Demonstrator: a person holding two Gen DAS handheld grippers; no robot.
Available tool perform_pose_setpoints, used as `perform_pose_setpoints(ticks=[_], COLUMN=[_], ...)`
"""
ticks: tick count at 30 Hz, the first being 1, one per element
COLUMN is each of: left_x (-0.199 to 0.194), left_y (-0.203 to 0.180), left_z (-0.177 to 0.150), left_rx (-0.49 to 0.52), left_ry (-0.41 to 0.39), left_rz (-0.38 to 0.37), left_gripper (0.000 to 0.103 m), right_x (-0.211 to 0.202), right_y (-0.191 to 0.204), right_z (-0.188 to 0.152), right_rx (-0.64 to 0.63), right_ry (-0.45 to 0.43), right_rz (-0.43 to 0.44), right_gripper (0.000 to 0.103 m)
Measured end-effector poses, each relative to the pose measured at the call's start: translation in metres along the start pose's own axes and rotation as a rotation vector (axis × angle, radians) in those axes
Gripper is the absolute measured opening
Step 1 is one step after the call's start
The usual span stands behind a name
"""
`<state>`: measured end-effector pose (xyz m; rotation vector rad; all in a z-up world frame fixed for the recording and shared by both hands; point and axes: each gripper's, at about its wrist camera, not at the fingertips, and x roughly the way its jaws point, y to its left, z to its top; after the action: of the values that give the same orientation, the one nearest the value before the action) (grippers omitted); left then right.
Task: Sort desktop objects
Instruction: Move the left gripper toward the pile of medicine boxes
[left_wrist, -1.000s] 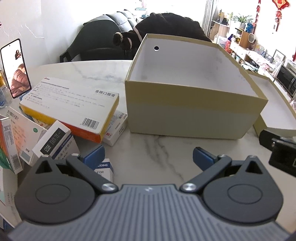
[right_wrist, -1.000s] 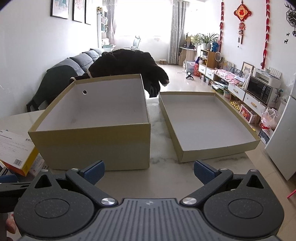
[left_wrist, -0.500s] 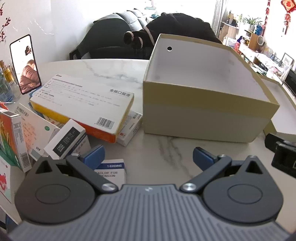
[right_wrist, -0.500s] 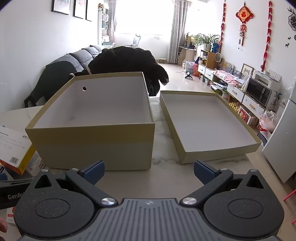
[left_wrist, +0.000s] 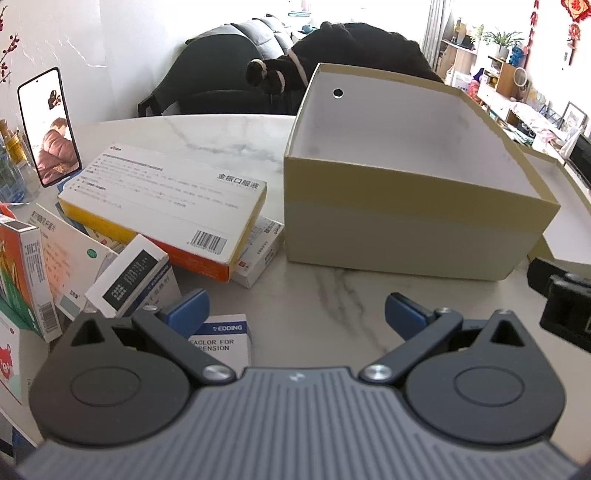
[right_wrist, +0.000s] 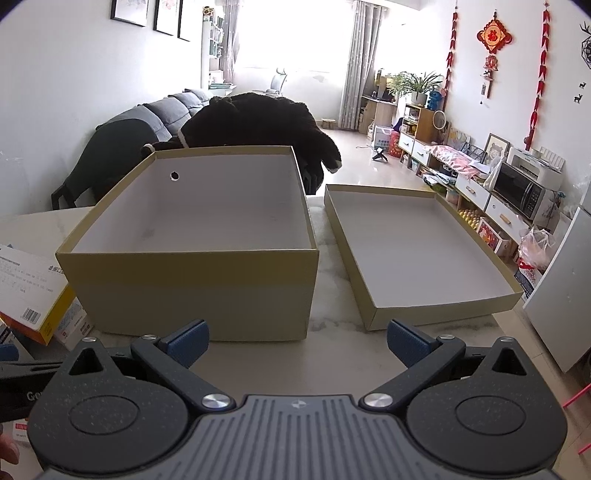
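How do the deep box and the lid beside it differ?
The deep box has tall walls; the lid has low ones. The box has a round hole in its far wall; the lid shows none. The box sits nearer the medicine cartons; the lid lies on its other side. Both are tan outside, white inside, open and empty.

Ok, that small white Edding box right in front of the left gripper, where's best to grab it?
Grip the Edding box across its two long side edges, coming down from above with the left gripper. It lies flat on the table, apart from the stacked boxes, so its sides look reachable.

Heaped medicine cartons (left_wrist: 162, 206) just left of empty box (left_wrist: 413, 236)
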<state>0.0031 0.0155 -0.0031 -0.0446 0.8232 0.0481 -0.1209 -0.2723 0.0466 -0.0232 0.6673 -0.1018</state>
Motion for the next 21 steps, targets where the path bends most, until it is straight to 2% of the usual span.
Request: perform_pose_setpoints(ticks=[16,21], left_x=[-0.002,-0.007], left_y=[0.005,0.013], left_z=[0.003,0.001], left_rx=[-0.013,-0.030], left_ry=[-0.002,-0.012], left_rz=[0.029,0.048], left_gripper=[0.103,0.103], right_x=[-0.003,-0.016], right_y=[0.015,0.015], right_z=[0.002,0.005], right_rx=[-0.058,-0.034], right_ry=[-0.012,-0.082], right_rz=[0.039,0.059], right_gripper=[0.103,0.103])
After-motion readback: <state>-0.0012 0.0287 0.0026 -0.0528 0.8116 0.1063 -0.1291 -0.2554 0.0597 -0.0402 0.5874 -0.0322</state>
